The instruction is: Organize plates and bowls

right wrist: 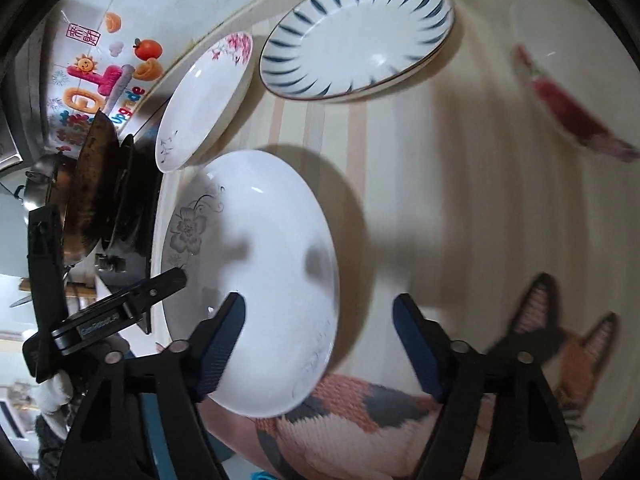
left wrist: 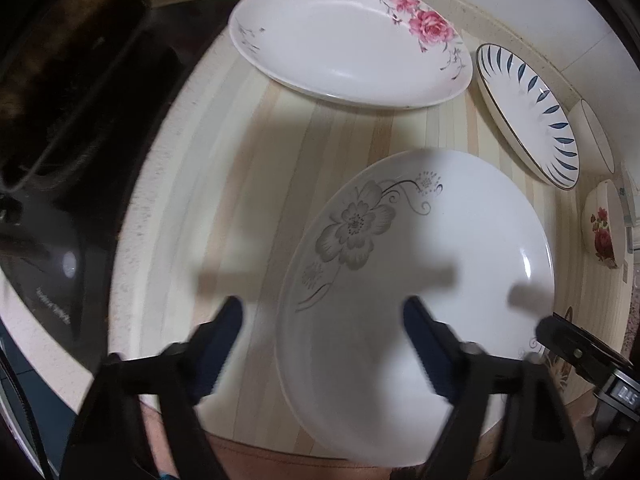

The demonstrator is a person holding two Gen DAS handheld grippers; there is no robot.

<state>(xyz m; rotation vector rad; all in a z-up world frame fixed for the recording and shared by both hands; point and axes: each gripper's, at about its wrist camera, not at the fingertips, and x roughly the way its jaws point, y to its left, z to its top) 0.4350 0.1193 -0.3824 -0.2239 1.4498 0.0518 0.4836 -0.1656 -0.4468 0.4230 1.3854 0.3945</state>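
Observation:
A white plate with a grey flower (left wrist: 420, 256) lies on the striped mat (left wrist: 256, 184) near the front edge; it also shows in the right wrist view (right wrist: 256, 280). My left gripper (left wrist: 322, 346) is open, its fingers astride the plate's left rim. My right gripper (right wrist: 318, 348) is open over the plate's right rim. A pink-rose plate (left wrist: 344, 40) (right wrist: 204, 100) and a blue-leaf plate (left wrist: 528, 116) (right wrist: 356, 36) lie further back. A red-flower bowl (left wrist: 604, 228) (right wrist: 568, 80) sits at the right.
A dark stove with a black pan (left wrist: 60, 92) stands left of the mat; pans (right wrist: 104, 184) also show in the right wrist view. Another bowl (left wrist: 596, 136) sits by the back wall. A fox picture (right wrist: 400, 412) is on the mat's front.

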